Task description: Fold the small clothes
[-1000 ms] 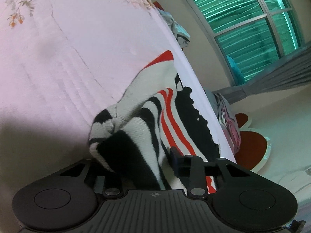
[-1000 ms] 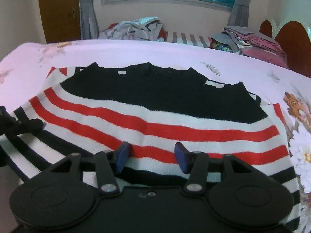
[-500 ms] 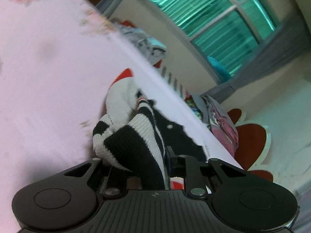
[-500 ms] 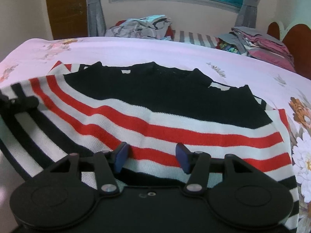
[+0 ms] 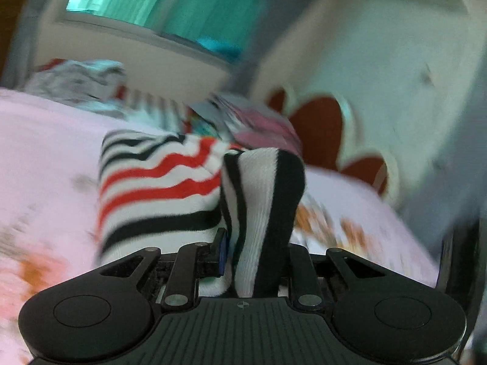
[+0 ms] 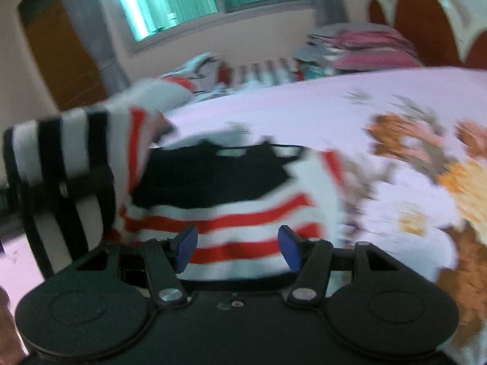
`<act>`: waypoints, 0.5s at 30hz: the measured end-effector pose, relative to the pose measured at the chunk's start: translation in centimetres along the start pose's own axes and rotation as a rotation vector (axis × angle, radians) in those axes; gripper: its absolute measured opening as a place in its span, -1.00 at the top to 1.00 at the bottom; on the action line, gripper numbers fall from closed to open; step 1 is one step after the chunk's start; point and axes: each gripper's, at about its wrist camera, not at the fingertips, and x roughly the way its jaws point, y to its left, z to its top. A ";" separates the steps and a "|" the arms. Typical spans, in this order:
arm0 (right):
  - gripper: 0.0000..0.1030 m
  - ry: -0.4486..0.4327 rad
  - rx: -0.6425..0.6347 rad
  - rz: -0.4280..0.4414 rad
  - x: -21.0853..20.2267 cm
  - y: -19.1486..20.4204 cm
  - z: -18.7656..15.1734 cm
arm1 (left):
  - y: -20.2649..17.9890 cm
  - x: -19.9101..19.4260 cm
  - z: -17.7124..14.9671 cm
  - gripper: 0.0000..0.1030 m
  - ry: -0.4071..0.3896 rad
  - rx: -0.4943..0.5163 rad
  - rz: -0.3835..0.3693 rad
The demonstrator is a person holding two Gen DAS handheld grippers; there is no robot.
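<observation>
Left hand-held gripper (image 5: 255,252) clamped (fabric between its fingers); right hand-held gripper (image 6: 237,248) jaws parted.

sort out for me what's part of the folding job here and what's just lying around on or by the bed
In the job:
- striped sweater, one side lifted
- left gripper, shut on a bunch of the sweater
- right gripper, open, jaws over the sweater's hem
- pink bedspread under it

Just lying about:
- pink stack of clothes
- loose clothes heap below the window
- headboard
</observation>
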 end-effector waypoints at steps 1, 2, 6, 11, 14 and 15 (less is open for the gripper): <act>-0.12 0.001 0.017 -0.016 -0.4 -1.2 -0.2 | -0.8 0.5 -0.8 0.60 0.040 0.021 -0.010; -0.12 0.003 0.030 -0.024 -0.7 -2.1 -0.2 | -1.4 1.3 -1.6 0.59 0.086 0.046 -0.010; -0.12 -0.006 0.065 -0.046 -1.6 -4.4 -0.2 | -3.2 1.6 -3.4 0.06 0.139 0.197 0.025; -0.18 -0.017 0.150 0.049 -2.0 -5.1 1.0 | -4.8 -1.1 -3.2 -0.55 0.164 0.230 -0.046; -0.44 0.069 0.241 0.201 -0.4 -5.2 1.3 | -4.7 -2.9 -2.8 -0.55 0.165 0.220 -0.078; -0.44 0.102 0.268 0.243 0.3 -5.1 1.2 | -4.1 -4.0 -2.4 -0.55 0.143 0.208 -0.066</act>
